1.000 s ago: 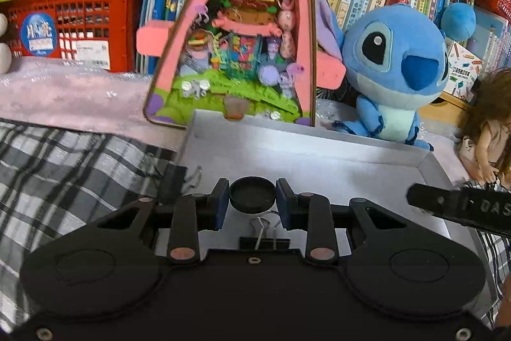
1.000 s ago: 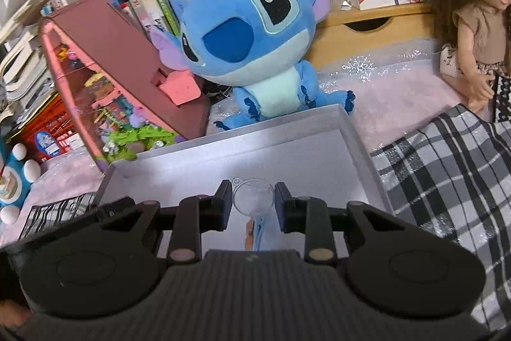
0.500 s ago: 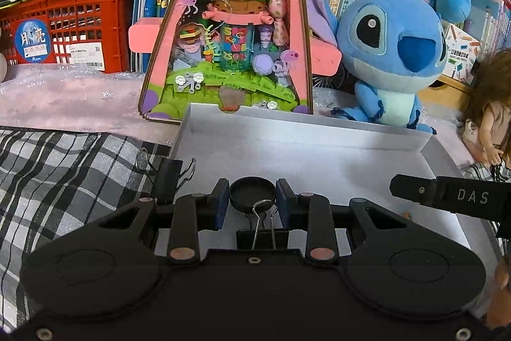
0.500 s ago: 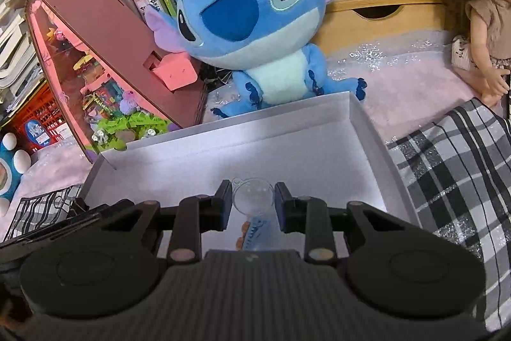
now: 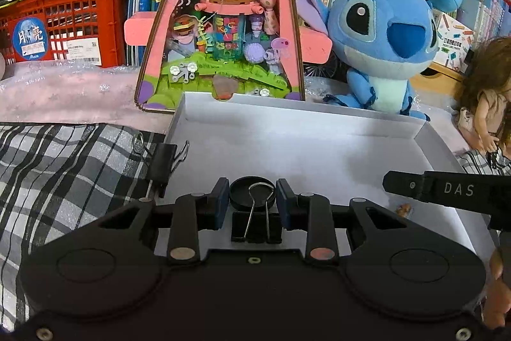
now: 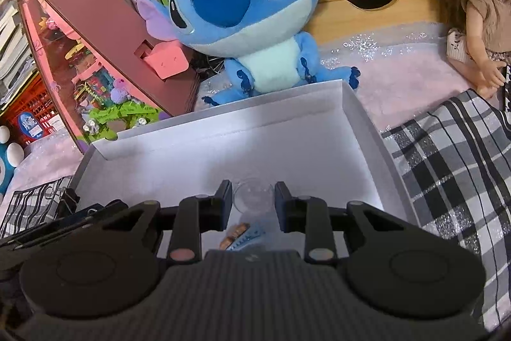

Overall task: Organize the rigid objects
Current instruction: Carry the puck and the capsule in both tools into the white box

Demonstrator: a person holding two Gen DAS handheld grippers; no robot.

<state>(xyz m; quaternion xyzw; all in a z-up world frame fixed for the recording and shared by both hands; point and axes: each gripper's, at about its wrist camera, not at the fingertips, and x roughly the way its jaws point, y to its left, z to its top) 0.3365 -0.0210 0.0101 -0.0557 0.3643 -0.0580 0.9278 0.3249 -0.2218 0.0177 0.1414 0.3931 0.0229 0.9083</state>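
My left gripper (image 5: 252, 202) is shut on a small black round cap (image 5: 239, 197), held over the near part of a white open box (image 5: 287, 136). Just beneath it a black binder clip (image 5: 255, 227) lies in the box, its wire handle rising in front of the cap. A second binder clip (image 5: 163, 162) sits on the box's left rim. My right gripper (image 6: 253, 202) is shut on a clear round piece (image 6: 254, 195) over the same box (image 6: 223, 149). Under it lie a small blue toothed piece (image 6: 247, 237) and a brown bit (image 6: 233, 235). One right finger (image 5: 431, 189) reaches in from the right of the left wrist view.
Behind the box stand a blue plush toy (image 5: 380, 31), a pink triangular display case (image 5: 223, 21) and a doll (image 6: 479, 5). A red crate (image 5: 64, 21) and shelved books fill the back. Checked cloth (image 6: 453, 165) flanks the box on both sides.
Both grips are unchanged. Both views have shifted slightly, so the binder clip under the left gripper and the blue piece under the right one show more fully.
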